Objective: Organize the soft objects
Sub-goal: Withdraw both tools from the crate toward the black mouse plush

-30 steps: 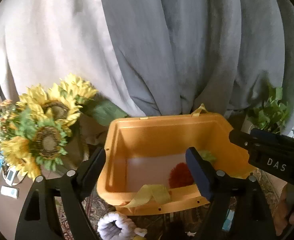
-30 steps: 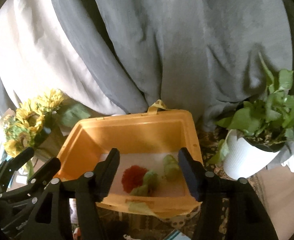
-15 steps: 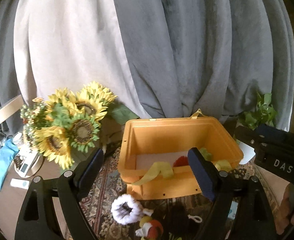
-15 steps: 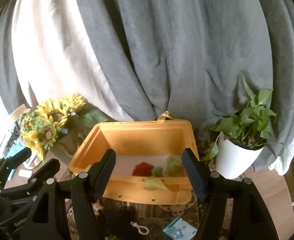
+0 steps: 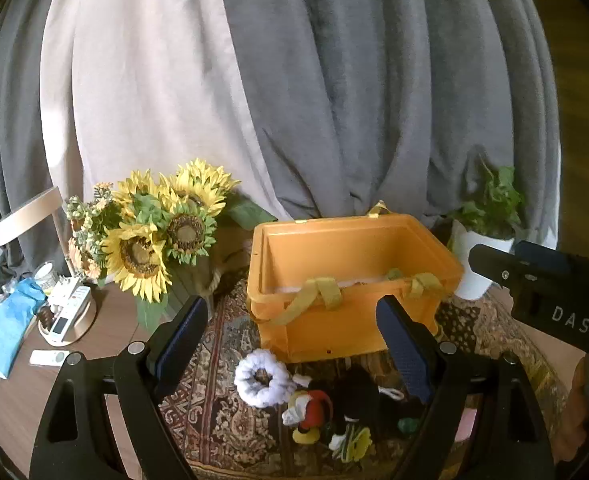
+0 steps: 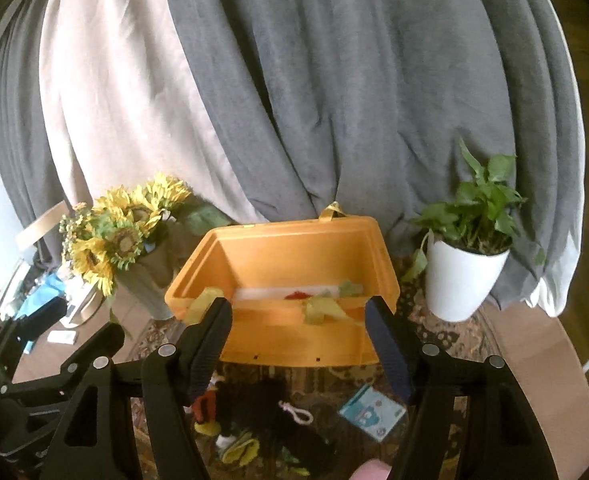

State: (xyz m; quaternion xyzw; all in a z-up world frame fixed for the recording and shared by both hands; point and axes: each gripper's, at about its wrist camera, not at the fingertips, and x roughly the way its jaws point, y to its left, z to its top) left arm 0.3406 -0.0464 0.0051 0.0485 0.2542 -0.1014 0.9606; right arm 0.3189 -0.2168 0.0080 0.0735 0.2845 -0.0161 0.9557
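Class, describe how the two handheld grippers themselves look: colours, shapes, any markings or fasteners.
Both are alike. The left gripper has black plastic triangular cut-out arms, silver round bolts and flat dark-blue pads on its fingers. The right gripper shows the same black frame, silver bolts and blue pads; its black body carries white letters "DAS" in the left view. No cables or sleeves show.

The right gripper (image 6: 296, 340) hangs with its jaws wide apart and nothing between them, framing the orange bin (image 6: 282, 280) on the rug (image 6: 450, 344). Inside the bin a red soft thing (image 6: 297, 295) and a green one (image 6: 350, 288) show over the near wall, and yellow straps (image 6: 320, 310) drape across it. Dark soft toys (image 6: 266, 420) and a blue card (image 6: 372, 412) lie on the rug in front, with sunflowers (image 6: 118, 236) left of the bin, a potted plant (image 6: 466, 264) right, and the left gripper (image 6: 54, 344) at the lower left.
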